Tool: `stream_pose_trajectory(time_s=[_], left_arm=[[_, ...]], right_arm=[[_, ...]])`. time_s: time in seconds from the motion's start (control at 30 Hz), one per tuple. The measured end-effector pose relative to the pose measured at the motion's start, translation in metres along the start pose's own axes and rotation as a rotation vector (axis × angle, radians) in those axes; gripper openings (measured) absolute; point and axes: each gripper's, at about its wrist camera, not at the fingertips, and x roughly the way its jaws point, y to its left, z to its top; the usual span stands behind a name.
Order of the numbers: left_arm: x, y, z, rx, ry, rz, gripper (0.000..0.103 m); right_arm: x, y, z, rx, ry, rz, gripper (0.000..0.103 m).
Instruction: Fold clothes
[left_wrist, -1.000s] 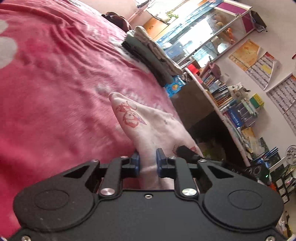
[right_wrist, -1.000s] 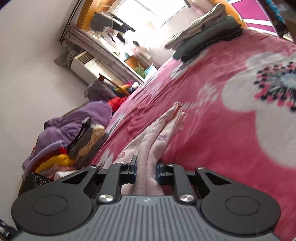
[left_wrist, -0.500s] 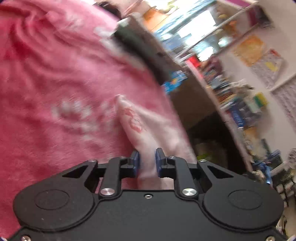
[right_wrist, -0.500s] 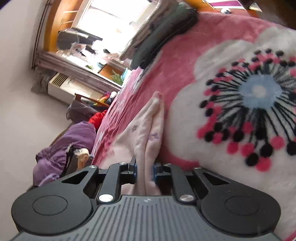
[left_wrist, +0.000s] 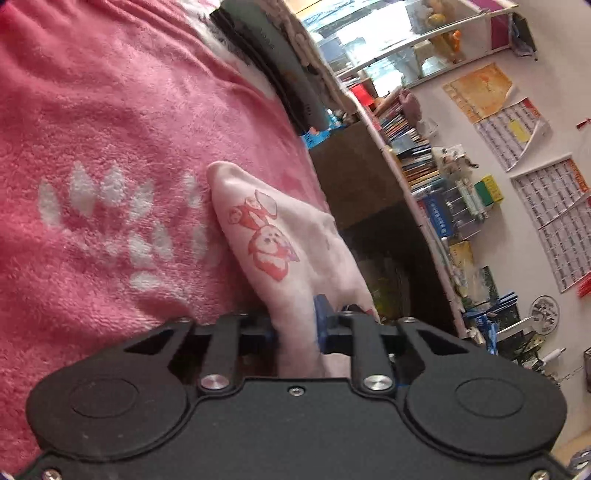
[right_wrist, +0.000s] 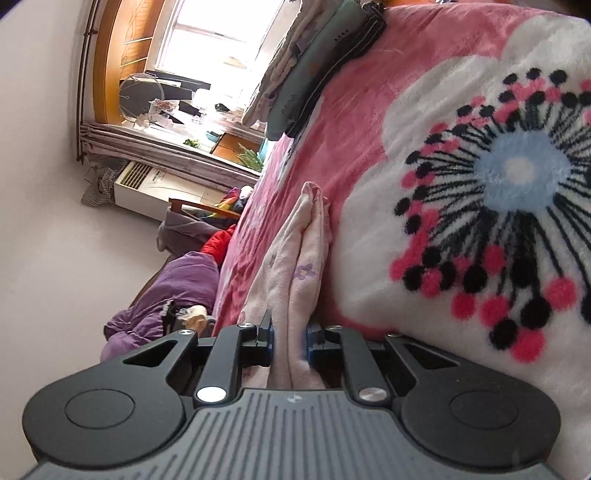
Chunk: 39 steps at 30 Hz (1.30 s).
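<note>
Garment (left_wrist: 280, 258), pale pink, is clamped by both left gripper (left_wrist: 293, 325) and right gripper (right_wrist: 289, 338); near the bed (left_wrist: 92, 110) edge, uneven pulling could drag it off.

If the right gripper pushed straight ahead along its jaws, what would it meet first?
Beyond the pale pink garment its jaws already pinch, the right gripper would likely run along the pink floral blanket, then reach the folded clothes stack. Depth is uncertain.
</note>
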Motion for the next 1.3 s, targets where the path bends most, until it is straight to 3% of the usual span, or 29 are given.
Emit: stream_pose_trajectory(time_s=[0.17, 0.37, 0.47, 0.53, 0.6, 0.67, 0.83, 1.0, 1.2, 1.3], left_arm=[[-0.003, -0.02, 0.009, 0.087, -0.031, 0.023, 0.011], [0.007, -0.047, 0.047, 0.153, -0.078, 0.015, 0.011], [0.024, -0.071, 0.076, 0.219, -0.088, 0.005, 0.01], [0.036, -0.088, 0.095, 0.264, -0.094, -0.002, 0.01], [0.046, -0.104, 0.115, 0.325, -0.087, -0.001, 0.009], [0.06, -0.121, 0.136, 0.396, -0.076, 0.012, 0.009], [0.097, -0.144, 0.195, 0.505, -0.08, 0.024, 0.009], [0.134, -0.16, 0.258, 0.557, -0.1, -0.018, 0.009], [0.175, -0.143, 0.337, 0.446, -0.115, -0.134, 0.009], [0.2, -0.123, 0.365, 0.388, -0.084, -0.16, 0.009]], right_arm=[[0.001, 0.017, 0.01, -0.067, -0.014, 0.016, 0.016], [0.006, 0.031, 0.045, -0.108, -0.108, 0.098, 0.016], [0.002, 0.026, 0.063, -0.058, -0.202, 0.19, 0.028], [-0.004, 0.021, 0.072, -0.019, -0.281, 0.237, 0.048], [-0.011, 0.013, 0.079, 0.011, -0.352, 0.237, 0.059], [-0.018, 0.002, 0.083, 0.052, -0.405, 0.218, 0.059], [-0.005, -0.002, 0.086, 0.052, -0.365, 0.181, 0.059], [0.017, 0.007, 0.083, -0.019, -0.272, 0.144, 0.061], [0.035, 0.001, 0.074, -0.044, -0.193, 0.147, 0.065], [0.044, 0.0, 0.07, -0.07, -0.155, 0.136, 0.065]])
